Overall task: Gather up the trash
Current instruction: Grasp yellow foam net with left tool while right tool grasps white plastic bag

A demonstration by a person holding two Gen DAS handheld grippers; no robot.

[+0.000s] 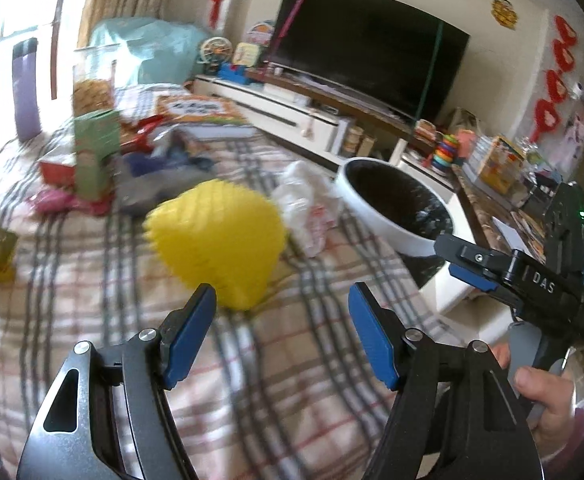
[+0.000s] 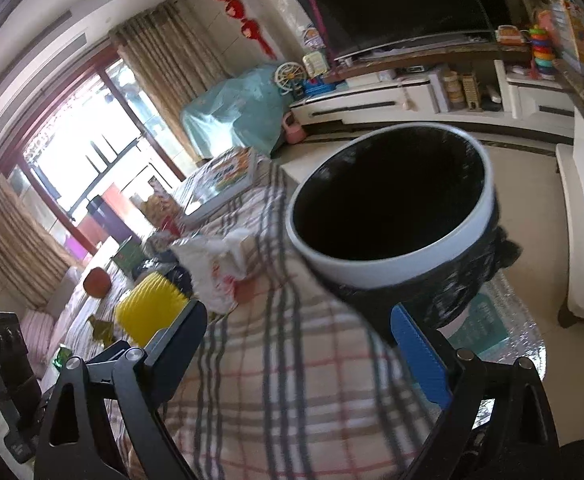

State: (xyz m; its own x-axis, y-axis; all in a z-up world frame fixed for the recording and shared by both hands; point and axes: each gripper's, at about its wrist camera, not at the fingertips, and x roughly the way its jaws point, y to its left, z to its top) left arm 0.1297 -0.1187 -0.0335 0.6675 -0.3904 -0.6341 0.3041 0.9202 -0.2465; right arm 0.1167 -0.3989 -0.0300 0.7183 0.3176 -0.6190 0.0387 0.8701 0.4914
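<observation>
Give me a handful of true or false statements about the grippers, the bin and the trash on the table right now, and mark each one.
1. The left gripper is open with nothing between its fingers. True.
2. The yellow ridged object is already inside the trash bin. False: it lies on the plaid tablecloth, just ahead of the left gripper.
3. The trash bin has a white rim and a black liner. True.
4. The right gripper is clamped on the white plastic bag. False: it is open, and the bag lies on the cloth.
5. The television is switched on. False: its screen is dark.
</observation>
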